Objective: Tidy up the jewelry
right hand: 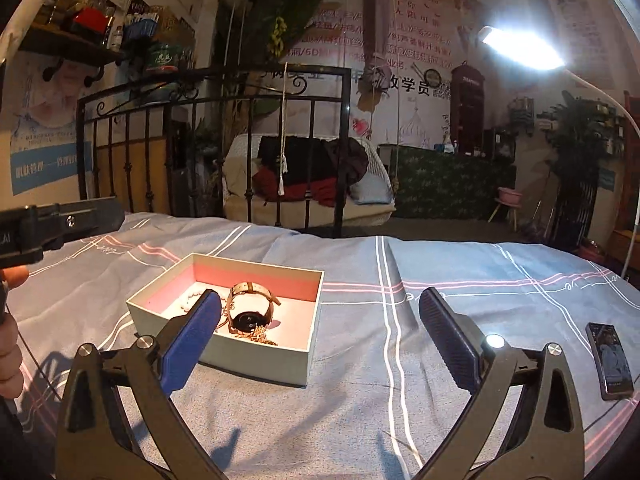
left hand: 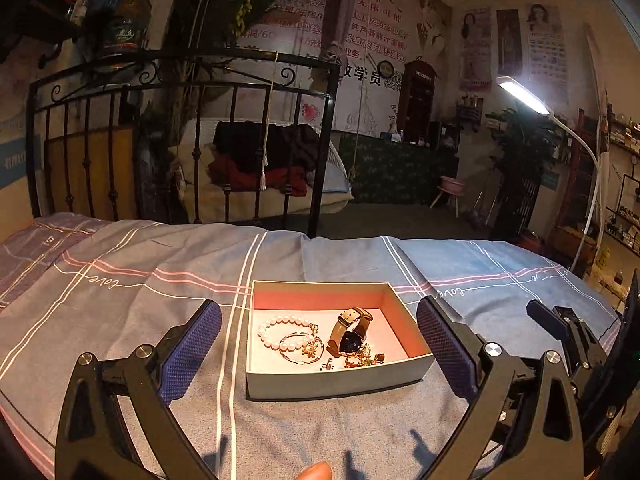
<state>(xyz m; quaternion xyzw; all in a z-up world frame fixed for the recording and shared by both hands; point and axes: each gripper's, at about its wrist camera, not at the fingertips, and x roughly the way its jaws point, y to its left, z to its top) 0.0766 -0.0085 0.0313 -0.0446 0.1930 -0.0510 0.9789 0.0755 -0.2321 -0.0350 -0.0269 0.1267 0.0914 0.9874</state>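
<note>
Both grippers (left hand: 319, 334) (right hand: 320, 328) wide open, holding nothing

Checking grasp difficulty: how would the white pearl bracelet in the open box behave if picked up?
The white pearl bracelet would probably go floppy, being strung beads. Its round beads look slippery. Lying against the gold ring, it may drag neighbours along.

Setting: bedroom corner inside what looks like a small beauty shop. Bed with grey striped sheet (left hand: 120, 280) and black iron bedstead (left hand: 180, 92); wicker hanging seat (right hand: 312, 176) behind. Walls carry beauty posters (left hand: 548, 52) and a printed Chinese banner (left hand: 352, 28). Shelves of bottles (right hand: 88, 20); lit gooseneck lamp (right hand: 520, 50).
</note>
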